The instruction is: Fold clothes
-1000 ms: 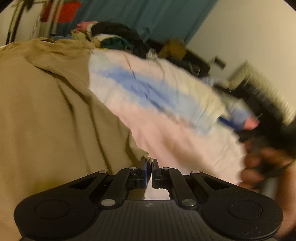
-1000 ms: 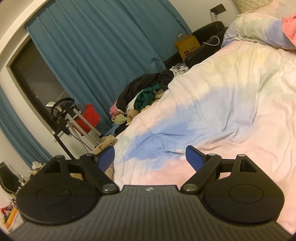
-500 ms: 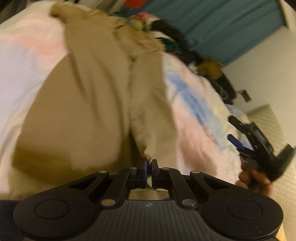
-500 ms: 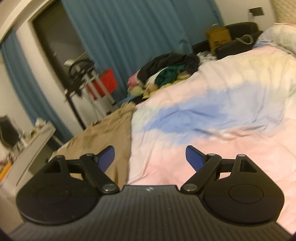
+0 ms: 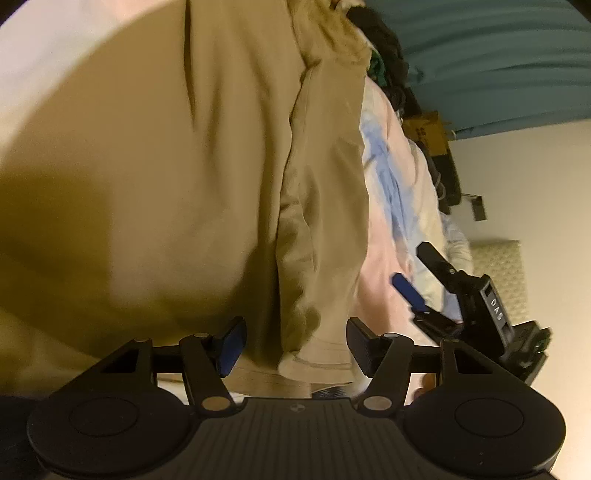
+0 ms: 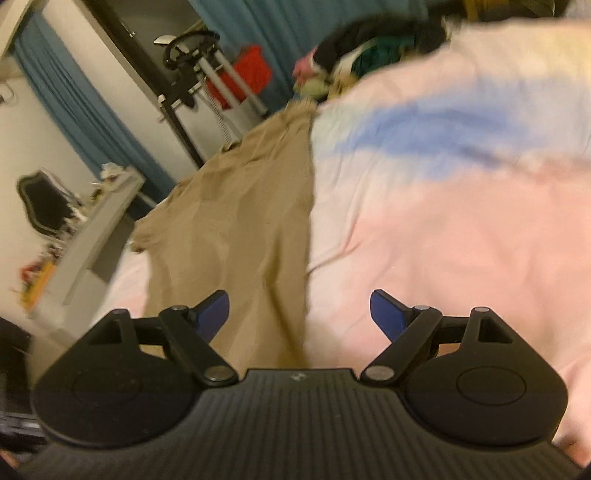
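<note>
A tan garment [image 5: 177,192] lies spread on the pastel bedspread [image 5: 391,206], with one side folded over along a lengthwise crease. My left gripper [image 5: 295,341] hovers just above its near hem, its jaws opening; the hem lies loose between them with the pads off it. In the right wrist view the same tan garment [image 6: 240,221] runs away from me on the pink and blue bedspread [image 6: 461,221]. My right gripper [image 6: 299,314] is open above the garment's right edge with nothing held. It also shows at the right of the left wrist view as the right gripper [image 5: 428,280].
A heap of mixed clothes [image 6: 369,48] sits at the far end of the bed. Blue curtains [image 6: 288,29], an exercise machine [image 6: 195,66] with a red item, and a white desk [image 6: 85,229] stand to the left. A yellow bag [image 5: 428,129] rests by the wall.
The left gripper carried the garment's edge across and down over the garment, then let it go as its jaws spread. The right gripper swung left toward the garment, staying open.
</note>
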### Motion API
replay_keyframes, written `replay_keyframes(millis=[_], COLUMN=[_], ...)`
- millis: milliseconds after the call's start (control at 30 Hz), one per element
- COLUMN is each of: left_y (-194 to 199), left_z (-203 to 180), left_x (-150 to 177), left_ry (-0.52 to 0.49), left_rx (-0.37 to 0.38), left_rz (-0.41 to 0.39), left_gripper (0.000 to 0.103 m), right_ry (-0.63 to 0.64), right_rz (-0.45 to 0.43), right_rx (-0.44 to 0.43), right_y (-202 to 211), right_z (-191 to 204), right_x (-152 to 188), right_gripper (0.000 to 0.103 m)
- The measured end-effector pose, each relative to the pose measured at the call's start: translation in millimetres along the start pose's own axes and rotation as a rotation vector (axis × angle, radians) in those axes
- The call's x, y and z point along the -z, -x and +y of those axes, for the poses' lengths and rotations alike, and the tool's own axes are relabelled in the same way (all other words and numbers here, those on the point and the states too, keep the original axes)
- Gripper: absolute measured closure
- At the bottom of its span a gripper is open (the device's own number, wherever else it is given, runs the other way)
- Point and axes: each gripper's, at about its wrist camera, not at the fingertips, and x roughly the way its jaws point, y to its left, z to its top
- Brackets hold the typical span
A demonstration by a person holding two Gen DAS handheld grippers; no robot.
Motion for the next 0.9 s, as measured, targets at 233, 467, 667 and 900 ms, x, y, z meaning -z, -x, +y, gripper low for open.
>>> replay_keyframes(millis=[233,467,667,900], left_y=[-7,1,-25,-3], left_z=[-12,-20,-18,-60], left_x=[4,18,22,22], left_ry=[-0.073,-0.112,-0.127,-0.333], left_rx=[0.024,-0.026,-0.278,-0.355], left_rz=[-0.037,-0.094,-0.013,-0.064], left_gripper=[0.099,0.099,0.097,0.049], right_ry=[-0.034,0.047,0.143,0.21], right_rz=[0.072,0.038,-0.061,-0.244], right_rx=[-0.006,0.09,0.135,0.121], right_y=[-16,-7,7,24], right_z=[-1,12,29,58], right_x=[9,12,11,-17], right_gripper=[0.019,0.019,0.019,0.019])
